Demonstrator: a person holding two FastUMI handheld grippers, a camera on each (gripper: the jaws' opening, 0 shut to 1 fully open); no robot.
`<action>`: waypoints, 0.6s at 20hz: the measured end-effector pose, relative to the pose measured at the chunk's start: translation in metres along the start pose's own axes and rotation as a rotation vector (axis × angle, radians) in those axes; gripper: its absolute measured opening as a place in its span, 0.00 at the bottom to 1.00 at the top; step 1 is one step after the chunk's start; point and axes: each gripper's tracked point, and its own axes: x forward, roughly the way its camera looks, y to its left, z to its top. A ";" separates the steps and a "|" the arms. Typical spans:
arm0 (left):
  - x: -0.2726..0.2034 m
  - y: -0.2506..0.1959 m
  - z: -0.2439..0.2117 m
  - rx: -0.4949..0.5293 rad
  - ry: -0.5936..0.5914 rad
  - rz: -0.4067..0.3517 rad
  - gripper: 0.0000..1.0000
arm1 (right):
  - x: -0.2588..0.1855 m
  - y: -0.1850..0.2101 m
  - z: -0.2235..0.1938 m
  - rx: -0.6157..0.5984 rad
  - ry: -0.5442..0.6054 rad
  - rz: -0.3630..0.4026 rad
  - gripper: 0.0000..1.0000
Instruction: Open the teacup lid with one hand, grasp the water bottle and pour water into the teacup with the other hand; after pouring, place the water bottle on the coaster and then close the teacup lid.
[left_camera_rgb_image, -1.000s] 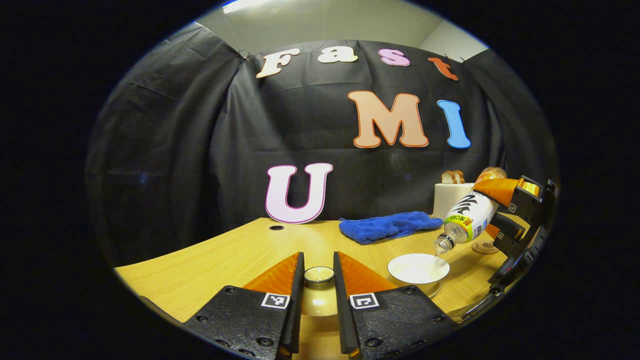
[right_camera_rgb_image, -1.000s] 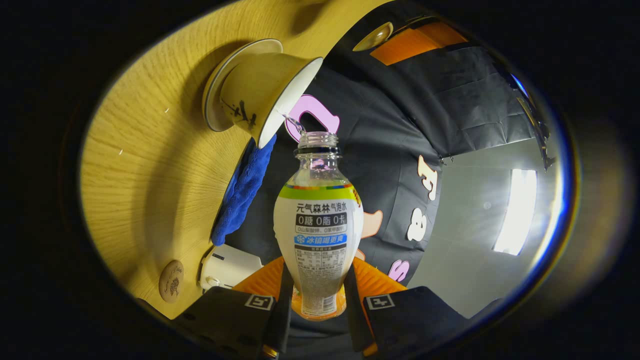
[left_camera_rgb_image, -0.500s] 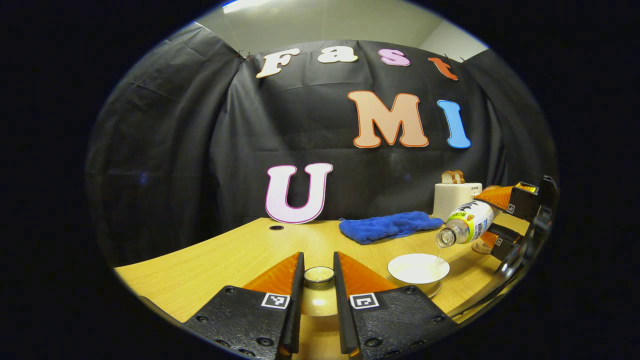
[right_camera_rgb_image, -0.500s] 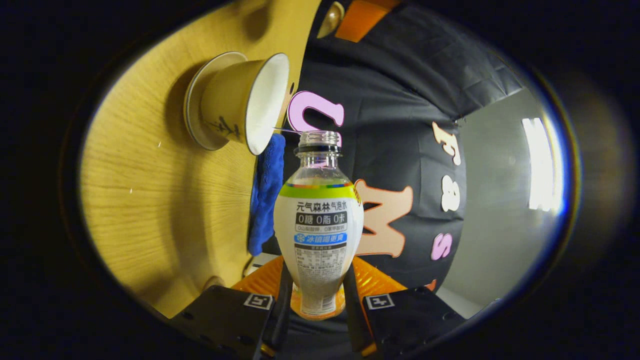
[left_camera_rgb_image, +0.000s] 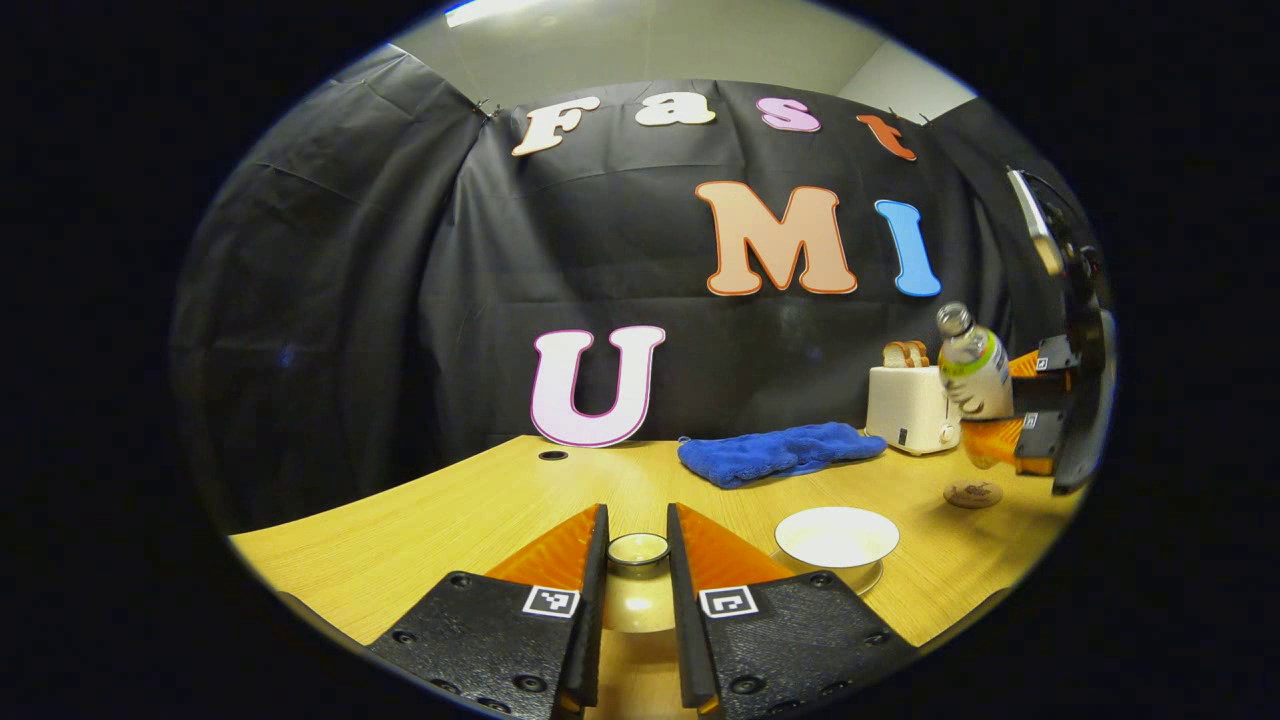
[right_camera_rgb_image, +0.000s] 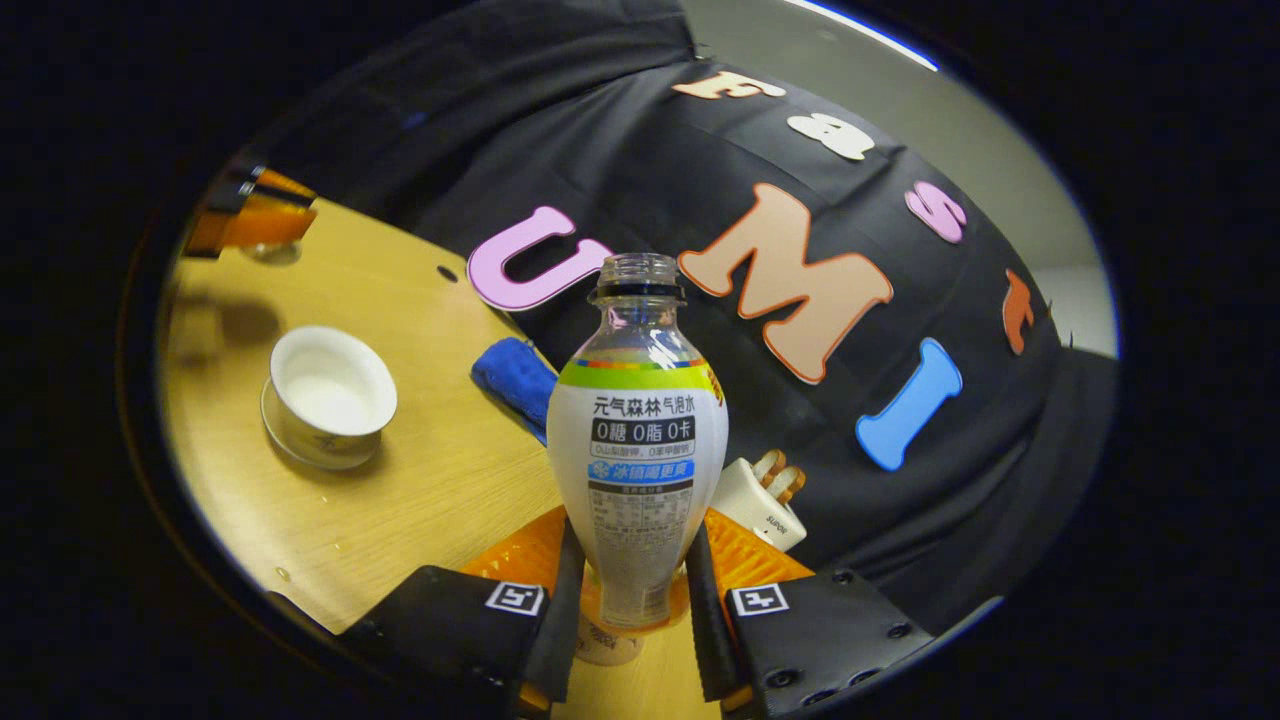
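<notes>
Right tongs (right_camera_rgb_image: 627, 590), gripping the water bottle (right_camera_rgb_image: 637, 440), have righted it above the coaster (left_camera_rgb_image: 972, 493); pouring finished. Left tongs (left_camera_rgb_image: 637, 560) clamp the teacup lid (left_camera_rgb_image: 638, 548).

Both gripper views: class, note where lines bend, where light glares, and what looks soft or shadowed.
Left gripper view: the table edge bows, and a ceiling light glares at the top. Right gripper view: the water bottle is sharp, and the teacup casts a soft shadow on the wood.
</notes>
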 end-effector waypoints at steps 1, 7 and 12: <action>0.000 0.000 0.001 0.000 0.000 0.000 0.29 | -0.001 -0.007 -0.001 0.087 0.002 0.005 0.51; -0.001 0.001 0.000 0.000 -0.001 0.000 0.29 | 0.017 -0.031 -0.041 0.466 0.043 0.048 0.54; -0.002 0.000 -0.001 -0.001 -0.001 -0.002 0.29 | 0.027 -0.035 -0.076 0.657 0.067 0.064 0.53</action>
